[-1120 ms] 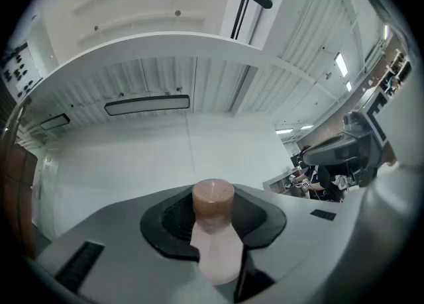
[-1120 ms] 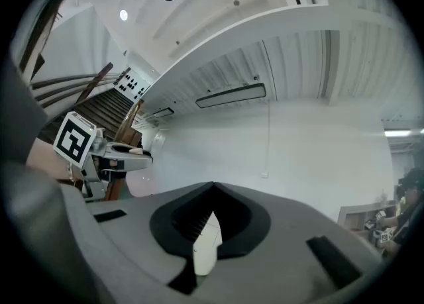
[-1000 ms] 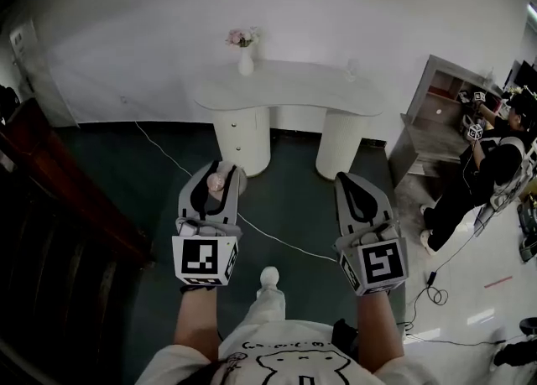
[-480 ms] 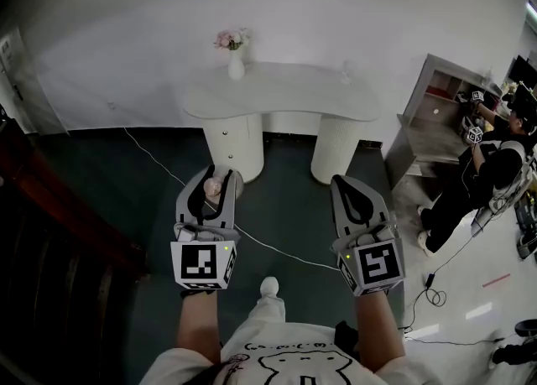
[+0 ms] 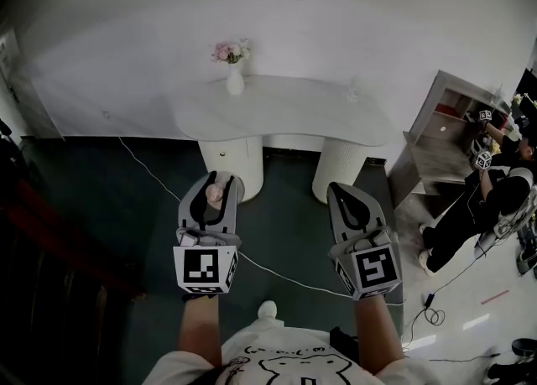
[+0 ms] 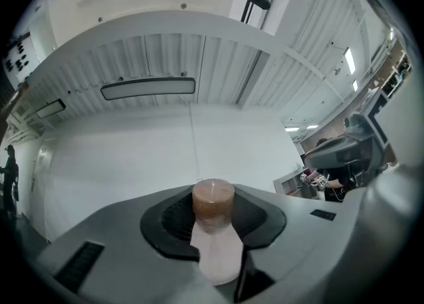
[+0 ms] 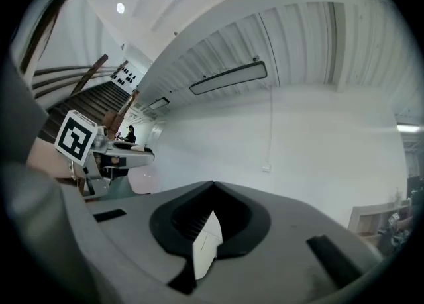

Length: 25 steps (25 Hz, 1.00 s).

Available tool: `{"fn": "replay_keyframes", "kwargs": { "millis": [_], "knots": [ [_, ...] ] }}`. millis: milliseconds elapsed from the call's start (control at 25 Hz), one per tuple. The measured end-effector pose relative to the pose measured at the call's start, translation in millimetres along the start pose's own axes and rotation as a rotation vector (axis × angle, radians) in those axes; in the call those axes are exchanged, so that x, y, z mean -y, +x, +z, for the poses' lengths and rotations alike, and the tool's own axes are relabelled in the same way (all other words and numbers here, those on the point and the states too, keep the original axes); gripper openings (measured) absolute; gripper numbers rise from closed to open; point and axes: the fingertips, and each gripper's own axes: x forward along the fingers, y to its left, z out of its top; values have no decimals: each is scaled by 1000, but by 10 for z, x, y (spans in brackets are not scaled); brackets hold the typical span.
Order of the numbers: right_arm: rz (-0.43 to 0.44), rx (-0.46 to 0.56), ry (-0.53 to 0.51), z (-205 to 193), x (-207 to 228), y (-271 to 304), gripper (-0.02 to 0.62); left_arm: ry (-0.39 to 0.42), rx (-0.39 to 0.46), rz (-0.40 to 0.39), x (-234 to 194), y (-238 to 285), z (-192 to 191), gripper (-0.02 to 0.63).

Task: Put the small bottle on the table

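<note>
One small bottle (image 6: 213,233), brown cap up, pinched between the jaws of the left gripper (image 5: 215,180), over the floor, short of the one table (image 5: 294,115). Right gripper (image 5: 344,192): jaws pressed together, empty. One vase (image 5: 236,81) on table.

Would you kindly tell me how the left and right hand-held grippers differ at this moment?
The left hand-held gripper is clamped on the small bottle; the right hand-held gripper holds nothing. The left's jaws stand apart around the bottle; the right's meet at the tips. Both point toward the white table.
</note>
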Motion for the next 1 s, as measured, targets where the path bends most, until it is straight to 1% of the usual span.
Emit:
{"fn": "replay_keyframes", "kwargs": {
  "millis": [280,520,760,1000],
  "knots": [
    [22,-24,-5,-284,211,854,-8,-6,-5,14,-382,751,-353,124],
    [23,-18,-2,-407,296,1528,-8,-5,-6,25,-765,1288,-609,124],
    [44,-56,0,-592,254,1936,-8,-21,-35,27,-1062,1538,-841,124],
    [69,-114,15,-864,260,2233,-8,-27,-66,32,-1198,1715,-1106,124]
  ]
}}
